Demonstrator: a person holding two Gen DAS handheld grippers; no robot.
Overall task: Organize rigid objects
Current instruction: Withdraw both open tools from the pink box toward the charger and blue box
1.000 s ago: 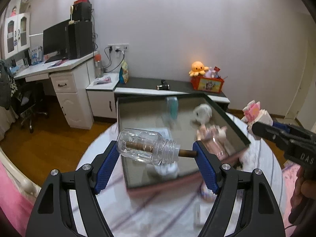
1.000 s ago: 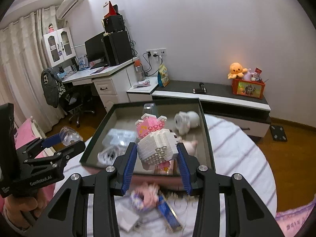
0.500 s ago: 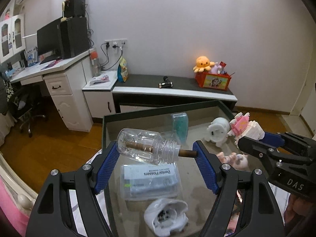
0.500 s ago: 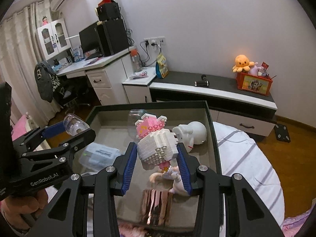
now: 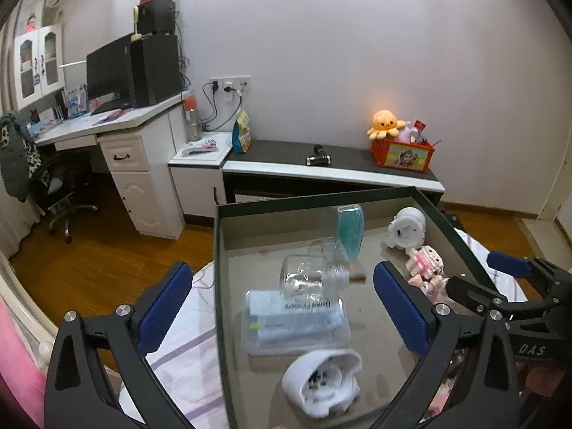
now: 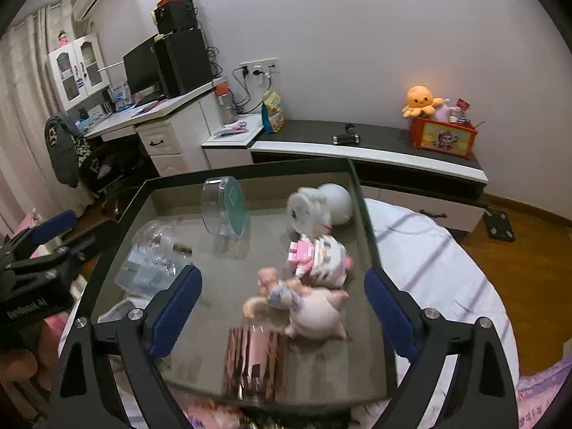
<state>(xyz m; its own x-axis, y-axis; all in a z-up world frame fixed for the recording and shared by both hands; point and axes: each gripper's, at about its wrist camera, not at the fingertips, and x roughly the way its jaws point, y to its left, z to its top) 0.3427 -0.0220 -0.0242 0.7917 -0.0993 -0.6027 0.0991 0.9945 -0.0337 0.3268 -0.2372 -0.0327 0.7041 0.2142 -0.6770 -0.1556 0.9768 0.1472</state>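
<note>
A dark-rimmed tray (image 5: 218,286) (image 6: 361,193) lies on a striped cloth. My left gripper (image 5: 282,307) is open above its left part; the clear bottle (image 5: 309,279) (image 6: 153,246) lies below it on a clear plastic case (image 5: 293,318). My right gripper (image 6: 282,300) is open above the tray's right part; the pink-and-white block figure (image 6: 320,255) (image 5: 425,261) lies below it, blurred. The right gripper also shows in the left wrist view (image 5: 479,279), and the left gripper in the right wrist view (image 6: 71,228).
The tray also holds a teal round case (image 6: 227,207), a white toy (image 6: 318,203), a pink doll (image 6: 304,304), a pink striped box (image 6: 254,361) and a white shell-like piece (image 5: 321,386). A desk (image 5: 118,125) and a low cabinet (image 5: 332,168) stand behind.
Both grippers have opened. The bottle dropped from my left gripper into the tray, and the block figure dropped from my right gripper into the tray.
</note>
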